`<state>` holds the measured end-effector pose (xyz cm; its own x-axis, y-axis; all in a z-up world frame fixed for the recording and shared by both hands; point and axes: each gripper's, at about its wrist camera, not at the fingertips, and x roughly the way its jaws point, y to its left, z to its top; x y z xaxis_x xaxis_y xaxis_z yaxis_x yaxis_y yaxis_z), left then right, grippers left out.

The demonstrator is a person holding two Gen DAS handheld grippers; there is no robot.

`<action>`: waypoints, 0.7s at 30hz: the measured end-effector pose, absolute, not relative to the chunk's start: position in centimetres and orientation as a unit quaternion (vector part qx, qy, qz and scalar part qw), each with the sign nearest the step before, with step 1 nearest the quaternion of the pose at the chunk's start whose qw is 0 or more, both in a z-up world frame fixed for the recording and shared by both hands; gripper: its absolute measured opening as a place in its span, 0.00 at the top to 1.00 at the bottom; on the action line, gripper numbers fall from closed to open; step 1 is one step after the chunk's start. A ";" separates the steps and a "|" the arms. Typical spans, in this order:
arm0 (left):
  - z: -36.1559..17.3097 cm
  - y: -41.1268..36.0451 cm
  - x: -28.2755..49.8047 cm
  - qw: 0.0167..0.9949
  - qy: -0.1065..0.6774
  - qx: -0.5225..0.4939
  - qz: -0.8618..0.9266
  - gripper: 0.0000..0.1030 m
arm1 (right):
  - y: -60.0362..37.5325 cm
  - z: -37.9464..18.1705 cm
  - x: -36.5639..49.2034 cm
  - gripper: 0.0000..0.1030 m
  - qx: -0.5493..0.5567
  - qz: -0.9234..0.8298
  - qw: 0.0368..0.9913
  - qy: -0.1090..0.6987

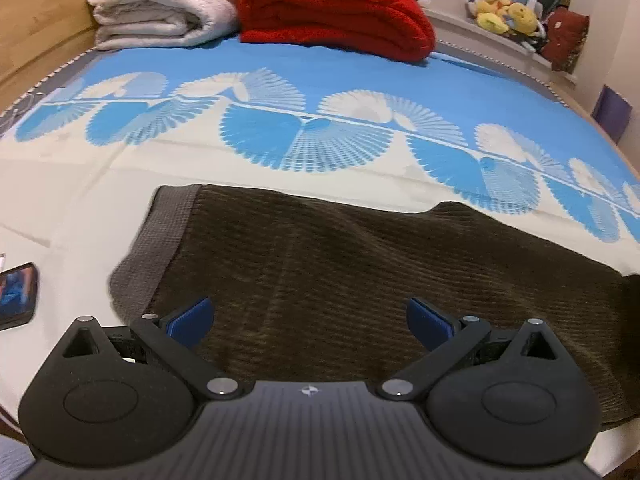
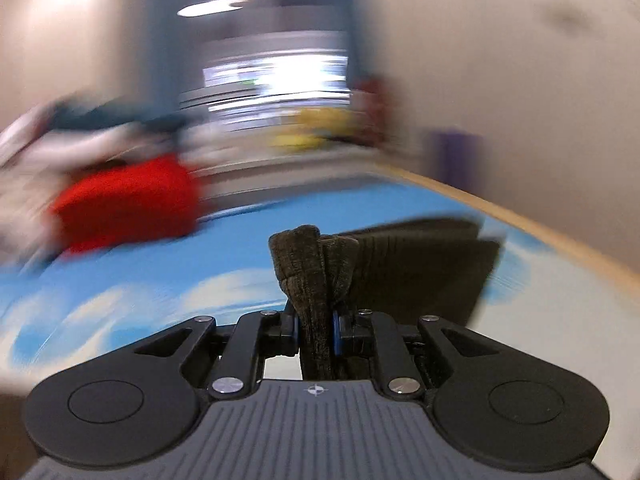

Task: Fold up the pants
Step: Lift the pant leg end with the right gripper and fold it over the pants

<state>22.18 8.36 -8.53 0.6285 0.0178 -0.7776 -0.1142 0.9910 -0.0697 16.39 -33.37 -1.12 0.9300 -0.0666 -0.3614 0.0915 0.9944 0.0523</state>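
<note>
Left wrist view: dark brown ribbed pants [image 1: 340, 264] lie flat on the bed [image 1: 80, 200], spread across the lower half of the frame, running from 9 o'clock toward 3 o'clock. Grey waistband [image 1: 160, 240] sits at the 9 o'clock end. The left gripper [image 1: 310, 318] hangs over the cloth, fingers [image 1: 192, 320] spread wide, released, nothing between them.

Bed cover is cream near the pants, blue with white fan patterns farther off. At 12 o'clock a folded red blanket [image 1: 336, 16]; just beside it at 11 o'clock a stack of white blankets [image 1: 160, 4]. Yellow plush toys [image 1: 500, 10] on a ledge at 1 o'clock. A phone [image 1: 16, 296] lies on the cover at 9 o'clock, well apart from the pants.

Right wrist view: heavily motion-blurred background. The right gripper [image 2: 316, 330] is clenched on a bunched fold of the pants [image 2: 312, 272]; the cloth stands up between the blue pads and more of it trails off toward 2 o'clock, lifted above the blue cover. Red blanket [image 2: 128, 204] smeared at 9 o'clock. Wooden bed edge [image 2: 520, 216] runs along 3 o'clock.
</note>
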 end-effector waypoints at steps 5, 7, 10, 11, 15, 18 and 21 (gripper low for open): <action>-10.5 7.9 22.8 0.901 0.429 -0.063 0.010 0.00 | -17.5 -9.0 15.6 0.85 -0.110 0.176 0.937 0.281; -11.7 8.1 22.9 0.897 0.435 -0.072 0.005 0.00 | -13.9 -13.7 14.9 0.84 -0.173 0.228 0.892 0.351; -13.2 8.5 23.3 0.883 0.459 -0.099 -0.003 0.00 | -11.9 -14.9 13.1 0.84 -0.260 0.224 0.888 0.306; -13.3 8.5 23.4 0.883 0.458 -0.099 -0.005 0.00 | -12.6 -14.4 13.7 0.83 -0.219 0.223 0.894 0.320; -12.9 8.4 23.3 0.894 0.441 -0.077 -0.007 0.00 | -13.7 -13.6 12.9 0.84 -0.169 0.221 0.906 0.320; -12.6 8.7 23.1 0.896 0.437 -0.082 -0.012 0.00 | -14.4 -12.1 11.7 0.85 -0.161 0.212 0.923 0.277; -12.8 8.7 23.1 0.895 0.438 -0.081 -0.013 0.00 | -14.7 -11.5 11.3 0.85 -0.170 0.222 0.919 0.279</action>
